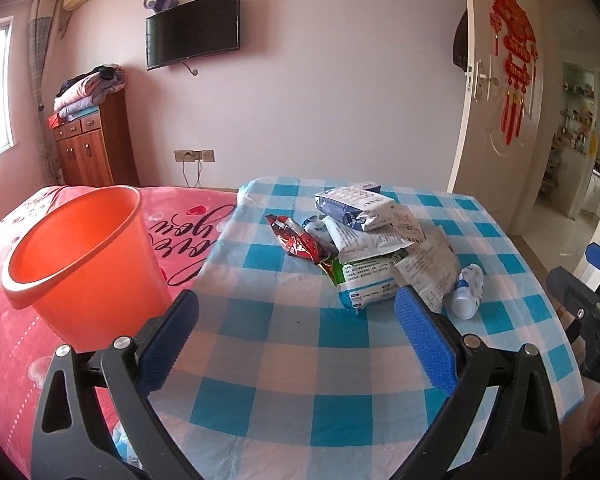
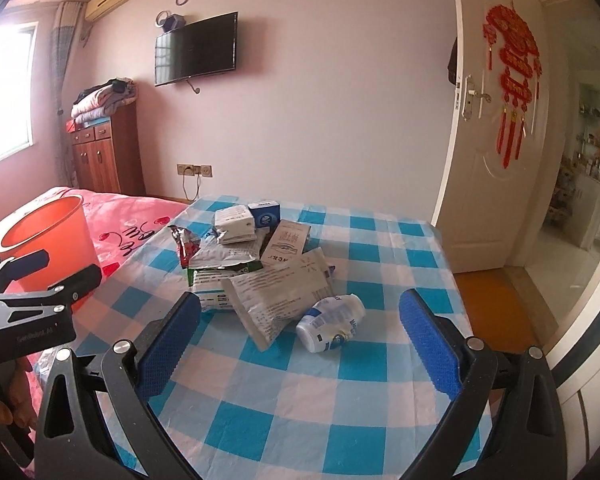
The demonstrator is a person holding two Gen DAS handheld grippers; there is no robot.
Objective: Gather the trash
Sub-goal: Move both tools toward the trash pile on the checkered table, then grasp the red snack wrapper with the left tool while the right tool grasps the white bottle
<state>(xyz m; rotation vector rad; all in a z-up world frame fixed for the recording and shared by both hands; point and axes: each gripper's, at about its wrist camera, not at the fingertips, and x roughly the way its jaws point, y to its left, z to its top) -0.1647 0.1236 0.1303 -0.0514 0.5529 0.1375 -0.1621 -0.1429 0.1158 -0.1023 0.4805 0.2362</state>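
Trash pile (image 2: 256, 276) lies ahead of both level, wide-spread claws.

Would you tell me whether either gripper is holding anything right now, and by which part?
Nothing is held. The left gripper and right gripper are both open and empty, short of the trash pile.

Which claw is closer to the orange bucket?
The left claw. The orange bucket stands just beside its left finger, on the pink bedspread. The right claw is farther to the right, over the checked cloth near the white bottle.
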